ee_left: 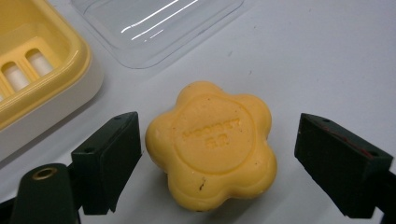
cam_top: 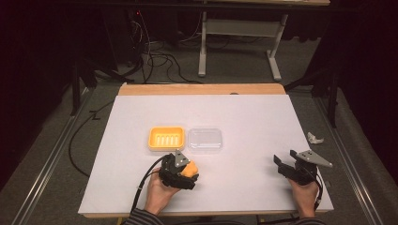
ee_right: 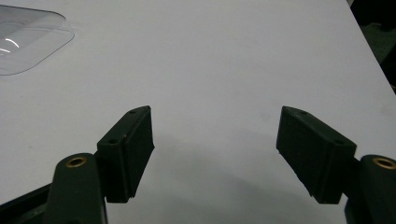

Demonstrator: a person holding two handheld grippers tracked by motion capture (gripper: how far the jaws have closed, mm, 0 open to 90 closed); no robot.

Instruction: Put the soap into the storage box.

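Observation:
A yellow flower-shaped soap bar (ee_left: 212, 144) lies on the white table, stamped with faint lettering. My left gripper (ee_left: 219, 163) stands open around it, one jaw on each side, with a gap to the soap on both sides. From above, the soap (cam_top: 189, 169) shows at the left gripper (cam_top: 180, 174), just in front of the dish. A yellow soap dish (cam_top: 166, 138) with a slotted floor sits at mid-table, and its clear plastic lid (cam_top: 205, 139) lies beside it on the right. My right gripper (ee_right: 215, 154) is open over bare table; it shows near the front right (cam_top: 287, 165).
The white table (cam_top: 244, 117) has a wooden strip along its far edge. A crumpled white scrap (cam_top: 314, 138) lies on the floor off the right edge. Cables and a desk frame (cam_top: 239, 37) stand beyond the table. The clear lid's corner (ee_right: 28, 39) shows at upper left.

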